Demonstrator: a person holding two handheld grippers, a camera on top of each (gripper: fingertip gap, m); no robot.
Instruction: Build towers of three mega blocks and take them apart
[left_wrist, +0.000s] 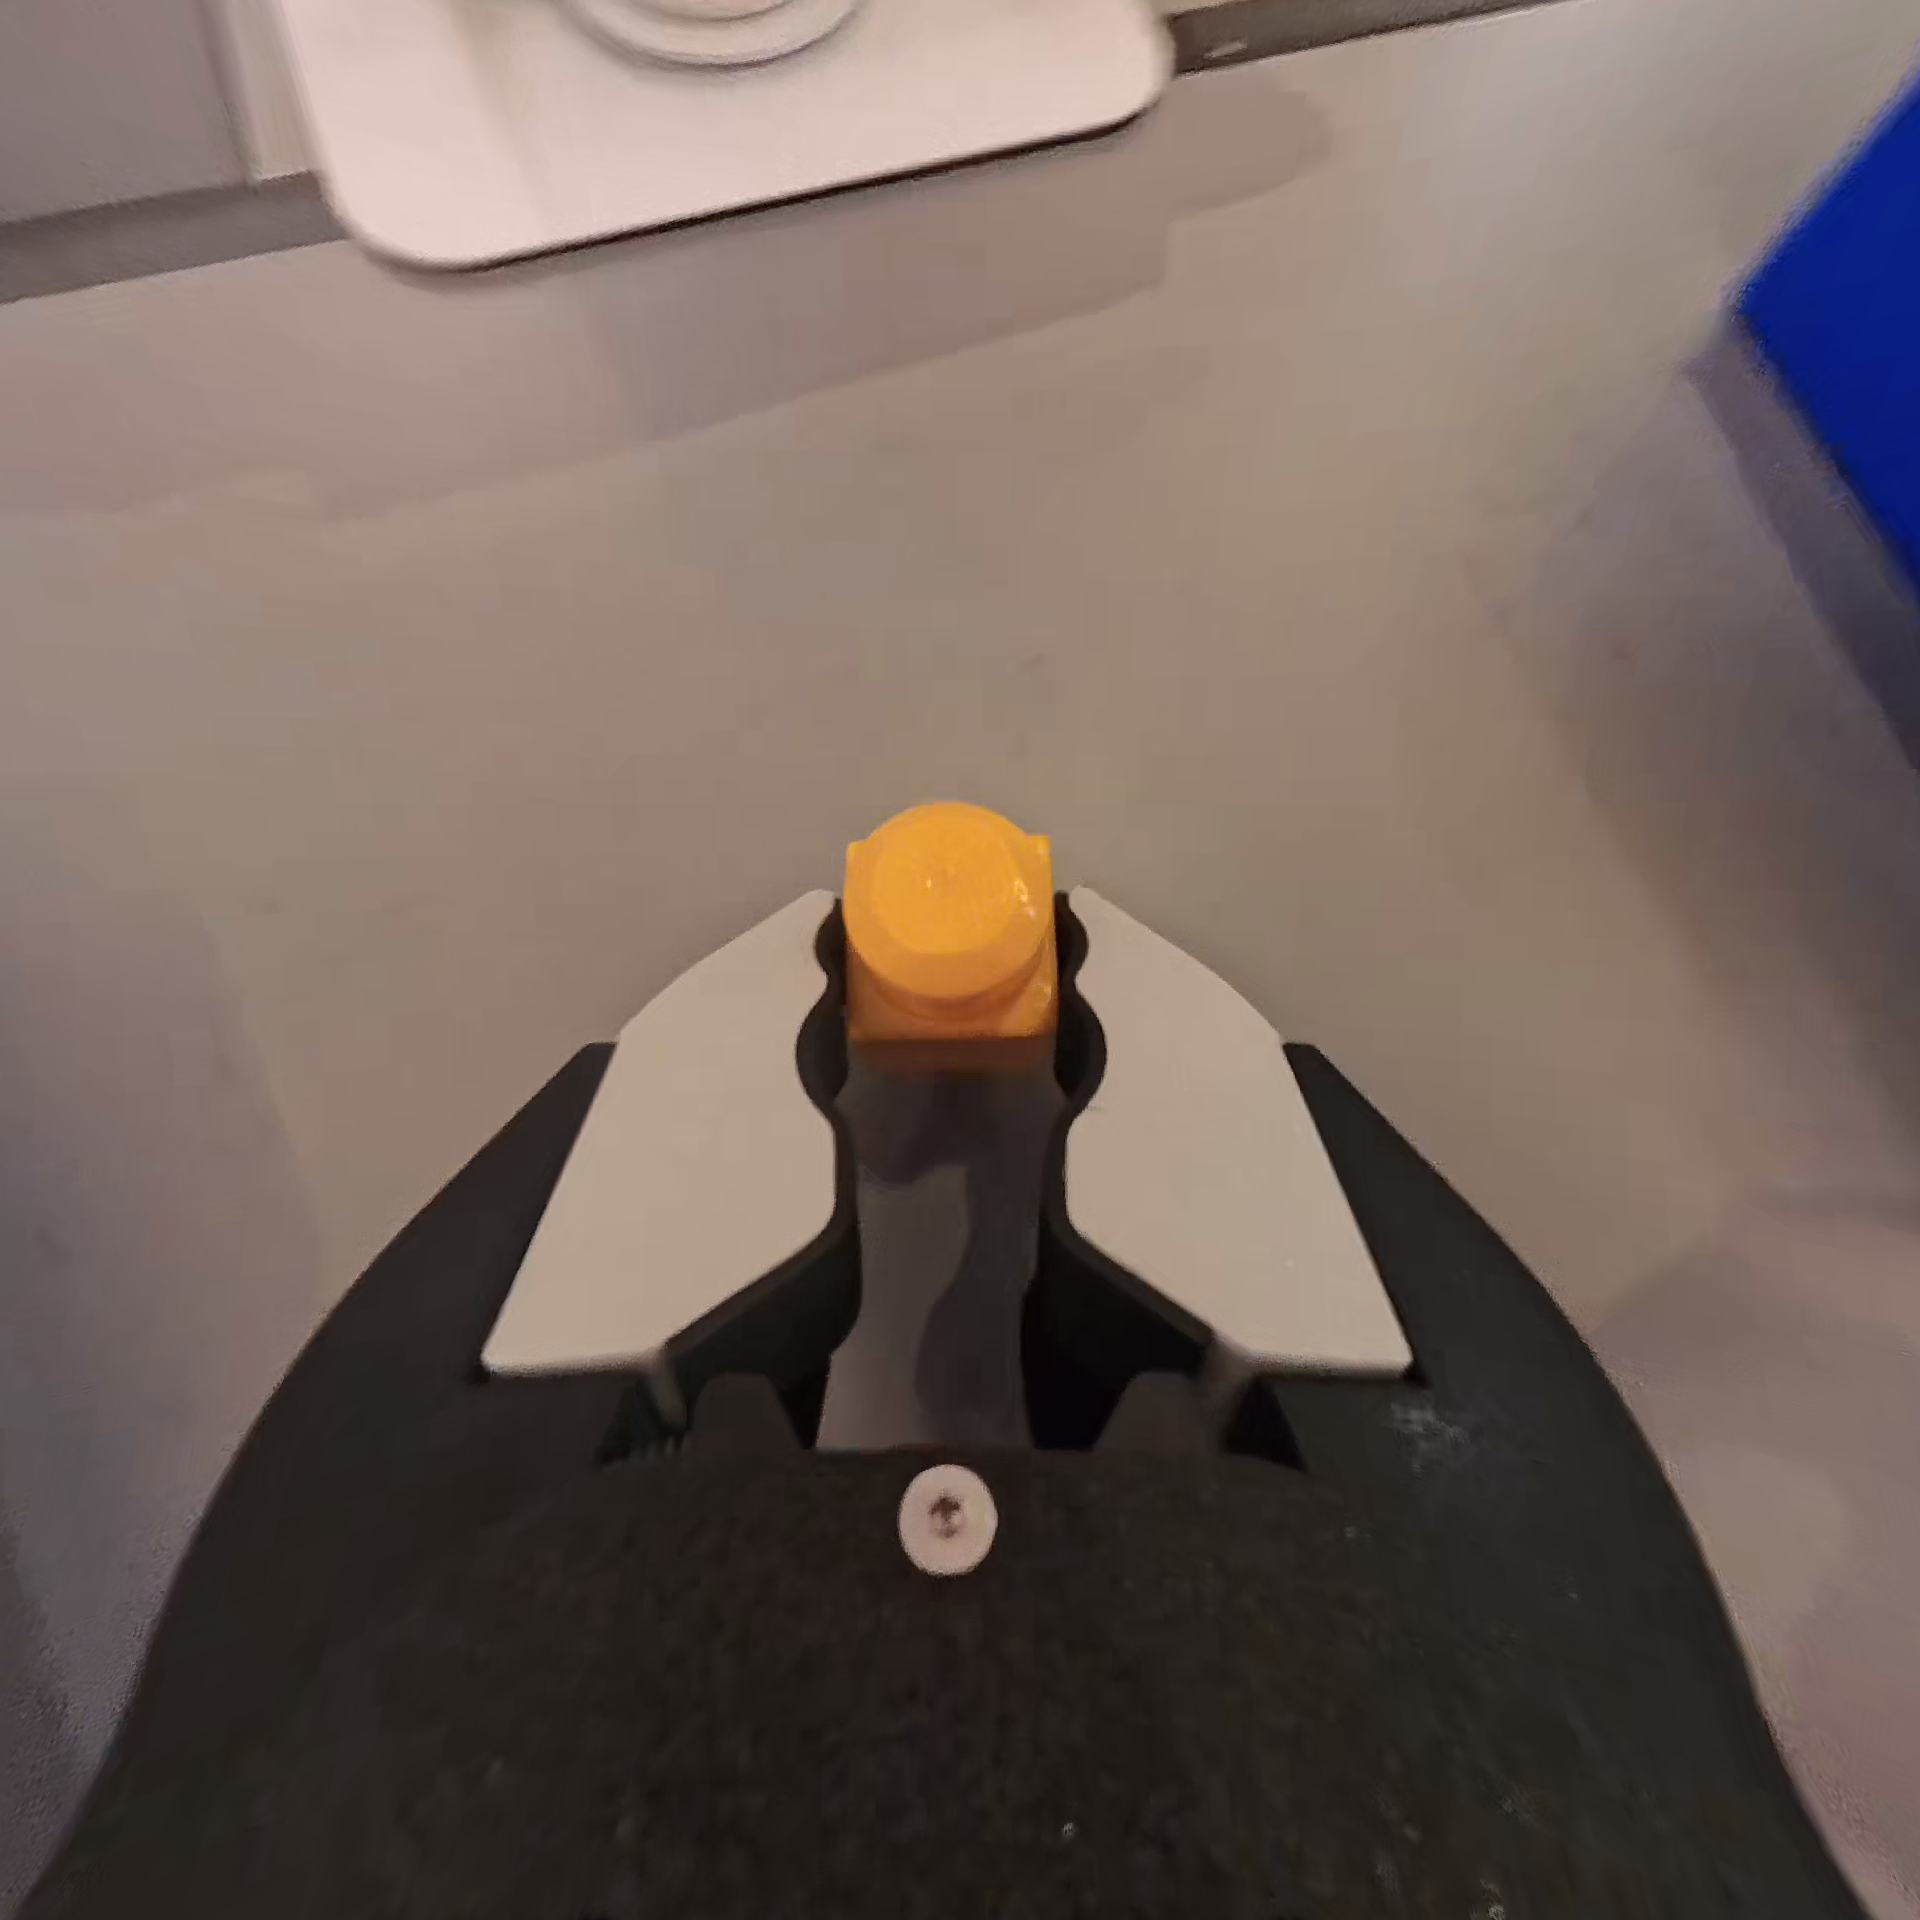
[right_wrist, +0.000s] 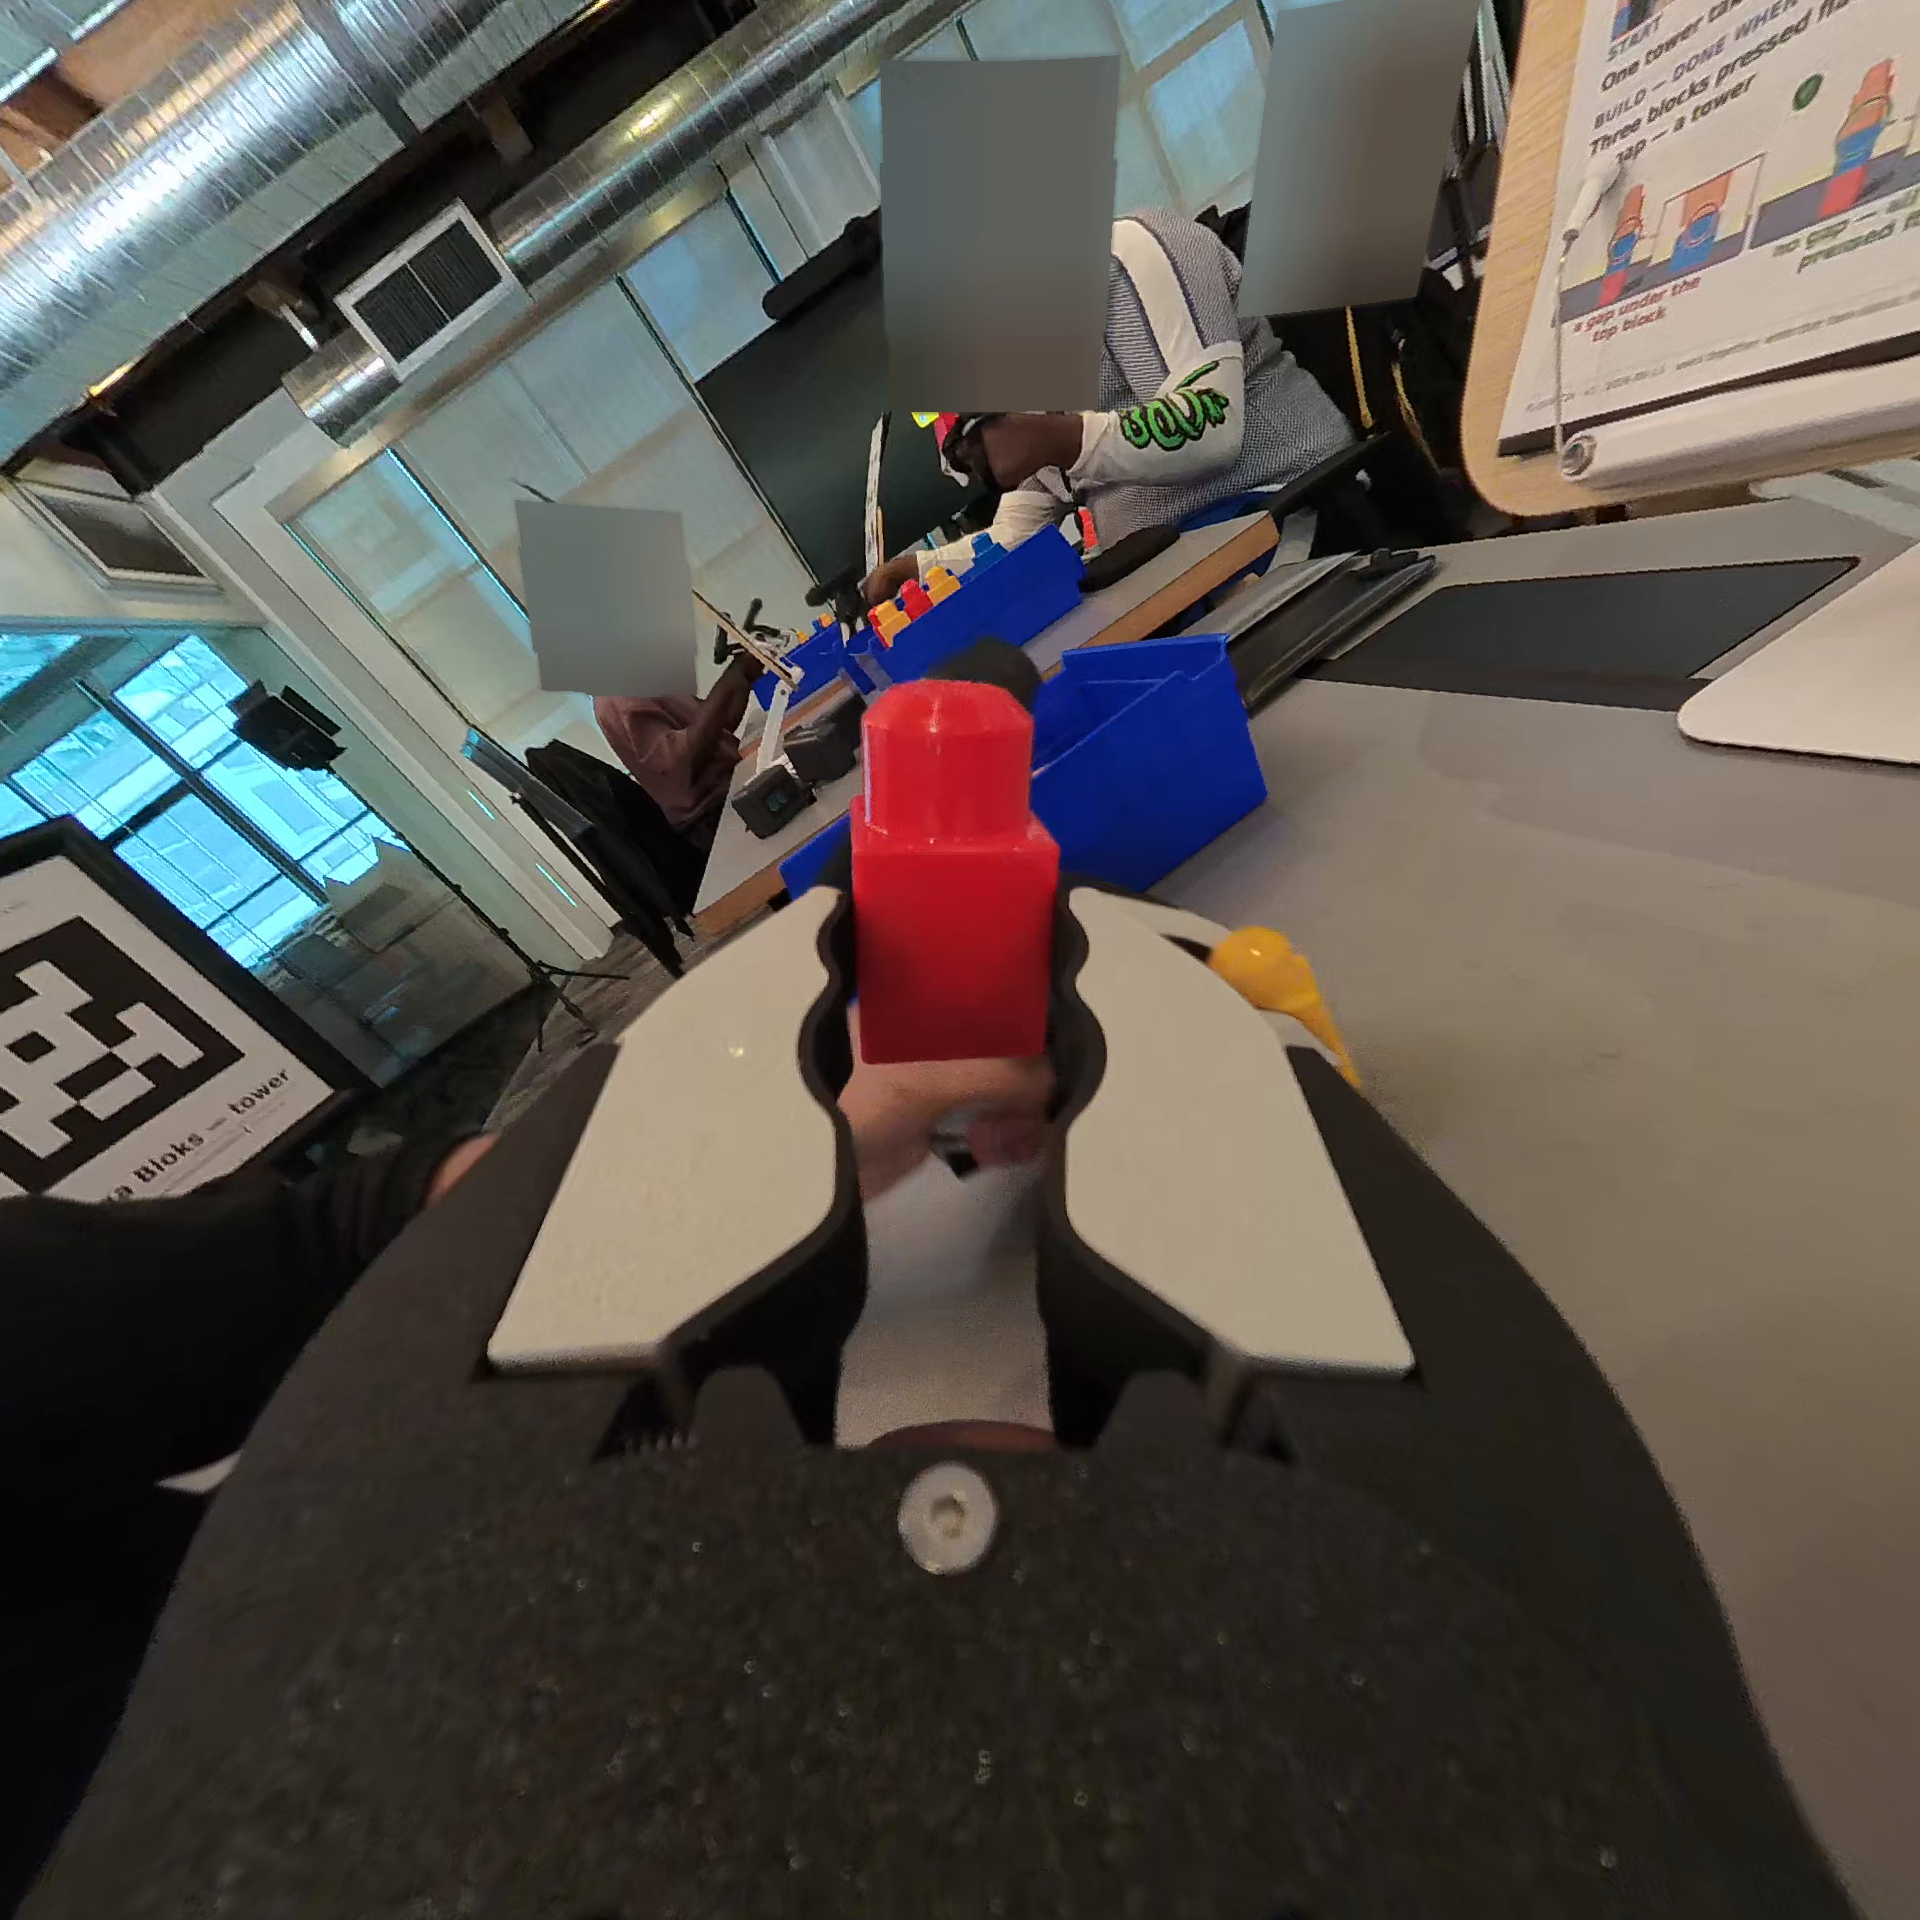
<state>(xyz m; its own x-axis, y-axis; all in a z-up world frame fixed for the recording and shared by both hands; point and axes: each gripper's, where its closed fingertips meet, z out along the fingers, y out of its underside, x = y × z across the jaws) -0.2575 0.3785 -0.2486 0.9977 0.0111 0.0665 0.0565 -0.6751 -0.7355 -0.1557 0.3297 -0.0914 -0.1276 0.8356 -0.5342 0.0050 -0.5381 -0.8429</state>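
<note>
I've got one mega block (left_wrist: 945, 925) sitting between the tips of my left gripper (left_wrist: 948, 940), stud facing the camera, above the table (left_wrist: 520, 727), with a flat stand base (left_wrist: 727, 125) at the far edge ahead and a bin (left_wrist: 1849, 343) off to the right. In my right gripper (right_wrist: 948, 966) another mega block (right_wrist: 951, 894) stands stud up between the fingers, a hand (right_wrist: 935, 1122) just beneath it. Behind it sits an open bin (right_wrist: 1153, 758) on the table (right_wrist: 1558, 1039), an instruction sheet (right_wrist: 1725, 208) up at the far right, and a marker board (right_wrist: 114, 1029) low on the left.
</note>
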